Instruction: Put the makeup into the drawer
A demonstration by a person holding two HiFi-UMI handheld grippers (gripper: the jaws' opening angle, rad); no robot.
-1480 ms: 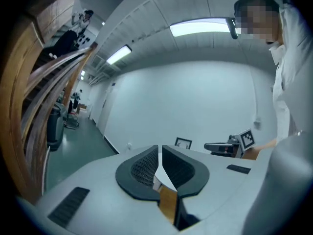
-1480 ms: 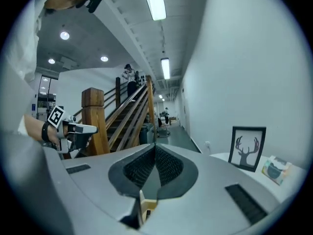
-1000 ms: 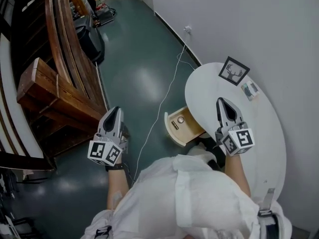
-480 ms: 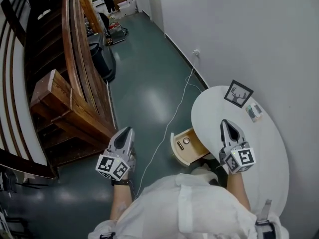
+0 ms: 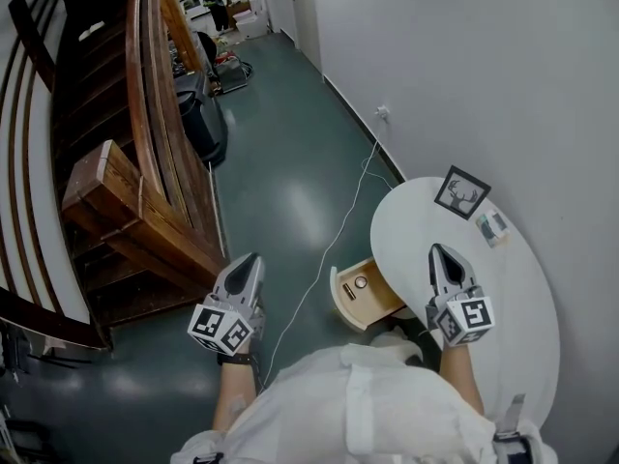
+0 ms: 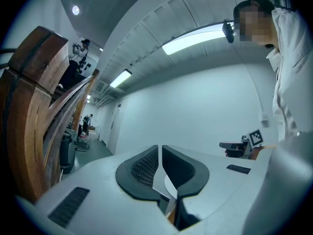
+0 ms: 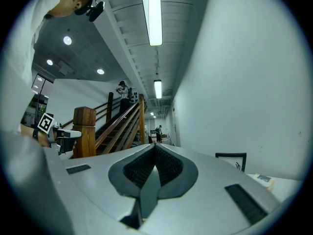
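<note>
1. Wood staircase far left, on the green floor.
2. Left gripper over the floor, well off the white round table; clenched, nothing between the jaws.
3. Drawer stands open under the table's left edge, small round item inside.
4. Right gripper above the table, clenched, empty.
5. Makeup palette lies on the table by the wall, just beside framed deer picture, outside the drawer, apart from both grippers.

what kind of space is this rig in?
Probably an indoor corridor or lobby: wooden staircase on one side, bare white wall on the other, glossy dark floor between, small white table with an open drawer against the wall.
</note>
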